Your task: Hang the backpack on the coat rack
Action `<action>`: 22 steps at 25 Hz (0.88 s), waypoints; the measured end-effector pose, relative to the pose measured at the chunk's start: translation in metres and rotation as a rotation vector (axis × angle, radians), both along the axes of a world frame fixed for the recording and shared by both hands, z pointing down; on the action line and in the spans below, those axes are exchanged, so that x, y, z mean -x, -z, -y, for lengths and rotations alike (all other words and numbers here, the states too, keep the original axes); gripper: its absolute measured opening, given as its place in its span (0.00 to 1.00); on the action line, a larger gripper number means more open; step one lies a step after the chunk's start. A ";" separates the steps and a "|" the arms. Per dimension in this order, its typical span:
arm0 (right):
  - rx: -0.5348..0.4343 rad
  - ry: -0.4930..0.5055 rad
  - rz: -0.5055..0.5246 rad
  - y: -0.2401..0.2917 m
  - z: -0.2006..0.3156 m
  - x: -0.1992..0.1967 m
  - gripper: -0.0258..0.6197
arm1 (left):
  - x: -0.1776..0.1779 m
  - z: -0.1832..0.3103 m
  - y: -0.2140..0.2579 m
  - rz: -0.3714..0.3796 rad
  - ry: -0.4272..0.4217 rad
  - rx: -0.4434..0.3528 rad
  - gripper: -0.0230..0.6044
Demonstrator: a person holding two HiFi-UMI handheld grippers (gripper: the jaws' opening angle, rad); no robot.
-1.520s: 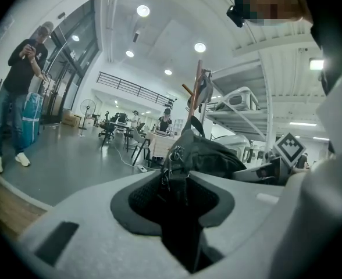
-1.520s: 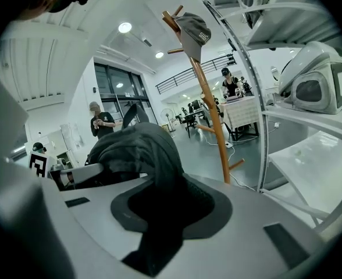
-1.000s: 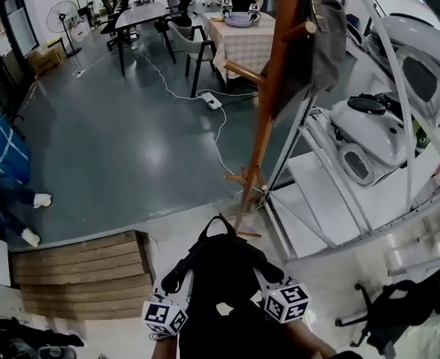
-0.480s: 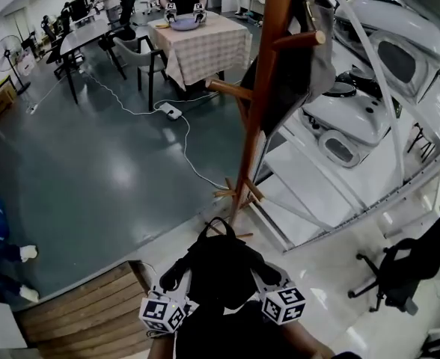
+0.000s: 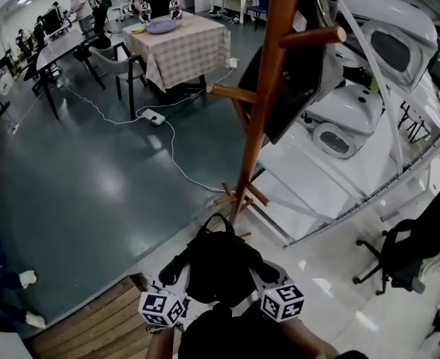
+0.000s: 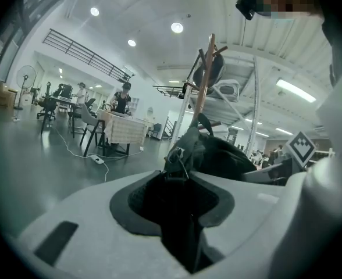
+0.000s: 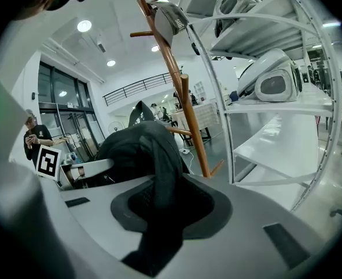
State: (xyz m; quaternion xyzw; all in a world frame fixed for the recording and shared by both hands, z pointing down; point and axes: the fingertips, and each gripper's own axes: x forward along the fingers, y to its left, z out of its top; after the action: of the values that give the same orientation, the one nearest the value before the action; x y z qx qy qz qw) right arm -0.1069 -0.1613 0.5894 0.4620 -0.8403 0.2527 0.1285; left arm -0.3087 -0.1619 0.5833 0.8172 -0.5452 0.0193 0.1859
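A black backpack (image 5: 218, 264) hangs between my two grippers, just in front of the foot of the wooden coat rack (image 5: 261, 118). My left gripper (image 5: 173, 271) is shut on the backpack's left shoulder strap (image 6: 177, 196), which fills its jaws. Black fabric (image 7: 159, 196) is likewise clamped in my right gripper (image 5: 269, 274), on the bag's right side. The top carry loop (image 5: 217, 221) points at the rack. A dark bag (image 5: 295, 66) hangs from an upper peg; a lower peg (image 5: 231, 93) on the left is bare. The rack (image 6: 201, 86) (image 7: 180, 92) stands ahead in both gripper views.
White shelving (image 5: 332, 178) with white shell-like housings stands right of the rack. A table with a checked cloth (image 5: 179, 47) and people are farther back. A cable and power strip (image 5: 153, 116) lie on the floor. An office chair (image 5: 407, 249) is at right, a wooden step (image 5: 85, 327) at lower left.
Both grippers have carried the backpack toward the coat rack, which now stands nearer and larger. The grip on both straps is unchanged.
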 end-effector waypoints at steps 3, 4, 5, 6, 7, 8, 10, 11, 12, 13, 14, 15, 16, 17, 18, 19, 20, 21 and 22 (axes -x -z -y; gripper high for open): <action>0.009 -0.020 -0.006 -0.007 0.006 0.002 0.18 | 0.002 0.012 -0.009 0.001 -0.023 0.010 0.22; 0.013 -0.026 -0.008 -0.009 0.008 0.003 0.18 | 0.003 0.017 -0.012 0.000 -0.031 0.014 0.22; 0.017 -0.032 -0.011 -0.012 0.011 0.005 0.18 | 0.004 0.022 -0.016 -0.002 -0.039 0.019 0.22; 0.020 -0.038 -0.013 -0.014 0.013 0.006 0.18 | 0.005 0.027 -0.019 -0.004 -0.046 0.024 0.22; 0.024 -0.045 -0.015 -0.017 0.016 0.007 0.18 | 0.006 0.032 -0.022 -0.007 -0.052 0.030 0.22; 0.027 -0.050 -0.016 -0.019 0.019 0.007 0.18 | 0.006 0.037 -0.026 -0.009 -0.058 0.035 0.22; 0.032 -0.060 -0.019 -0.025 0.025 0.007 0.18 | 0.006 0.047 -0.032 -0.011 -0.070 0.045 0.22; 0.034 -0.064 -0.020 -0.028 0.029 0.007 0.18 | 0.005 0.052 -0.036 -0.010 -0.077 0.048 0.22; 0.037 -0.068 -0.023 -0.030 0.032 0.007 0.18 | 0.005 0.057 -0.039 -0.008 -0.082 0.051 0.22; 0.039 -0.071 -0.025 -0.033 0.035 0.007 0.18 | 0.005 0.061 -0.041 -0.007 -0.087 0.054 0.22; 0.041 -0.074 -0.026 -0.035 0.037 0.007 0.17 | 0.004 0.064 -0.044 -0.007 -0.091 0.057 0.22; 0.043 -0.077 -0.027 -0.037 0.040 0.008 0.18 | 0.004 0.068 -0.047 -0.007 -0.093 0.060 0.22; 0.046 -0.080 -0.027 -0.039 0.042 0.008 0.18 | 0.004 0.071 -0.049 -0.008 -0.093 0.063 0.22; 0.048 -0.084 -0.028 -0.041 0.044 0.008 0.18 | 0.004 0.074 -0.052 -0.010 -0.093 0.067 0.22; 0.052 -0.087 -0.029 -0.043 0.046 0.009 0.18 | 0.004 0.077 -0.054 -0.011 -0.094 0.071 0.22; 0.055 -0.089 -0.031 -0.045 0.048 0.009 0.17 | 0.004 0.080 -0.057 -0.012 -0.095 0.076 0.22; 0.058 -0.092 -0.032 -0.047 0.050 0.009 0.18 | 0.004 0.083 -0.060 -0.011 -0.099 0.082 0.22; 0.062 -0.094 -0.033 -0.049 0.052 0.009 0.18 | 0.003 0.085 -0.063 -0.010 -0.103 0.087 0.22; 0.065 -0.097 -0.034 -0.052 0.053 0.008 0.18 | 0.003 0.088 -0.065 -0.008 -0.108 0.093 0.22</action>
State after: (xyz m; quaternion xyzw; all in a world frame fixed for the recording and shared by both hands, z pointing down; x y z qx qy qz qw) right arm -0.1154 -0.2141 0.6410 0.5020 -0.8061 0.2778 0.1452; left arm -0.3113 -0.2498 0.6488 0.8361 -0.4979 0.0512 0.2244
